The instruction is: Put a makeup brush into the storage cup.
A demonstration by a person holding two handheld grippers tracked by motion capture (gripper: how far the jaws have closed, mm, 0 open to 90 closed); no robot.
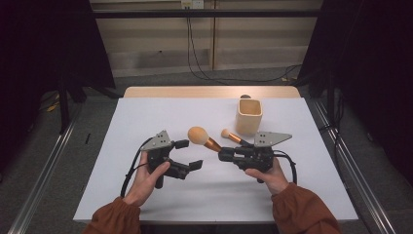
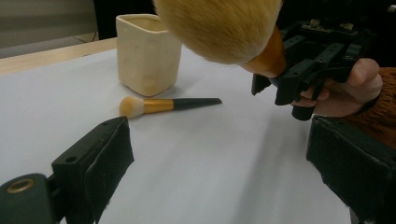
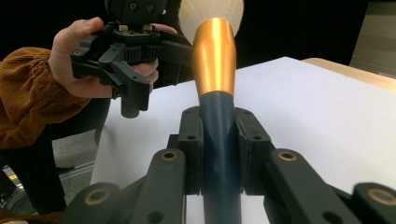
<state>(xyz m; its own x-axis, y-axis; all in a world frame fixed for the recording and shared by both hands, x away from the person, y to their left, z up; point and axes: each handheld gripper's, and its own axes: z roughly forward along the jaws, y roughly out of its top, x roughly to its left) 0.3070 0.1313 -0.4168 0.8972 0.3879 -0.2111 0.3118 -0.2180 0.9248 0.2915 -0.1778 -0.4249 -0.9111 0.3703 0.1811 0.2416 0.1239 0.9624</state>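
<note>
A large makeup brush [image 1: 203,139] with a fluffy tan head, gold ferrule and dark handle is held above the table. My right gripper [image 1: 225,154] is shut on its dark handle [image 3: 219,140], head pointing left toward the other hand. My left gripper [image 1: 189,155] is open, its jaws wide apart just left of the brush head [image 2: 219,28] and holding nothing. A smaller brush [image 2: 163,104] of the same colours lies flat on the white table, in front of a cream square cup [image 1: 249,116] that stands upright at the back right.
The white tabletop [image 1: 146,122] has a wooden strip along its far edge. Black curtains hang on both sides, and cables trail over the floor behind. The left half of the table is bare.
</note>
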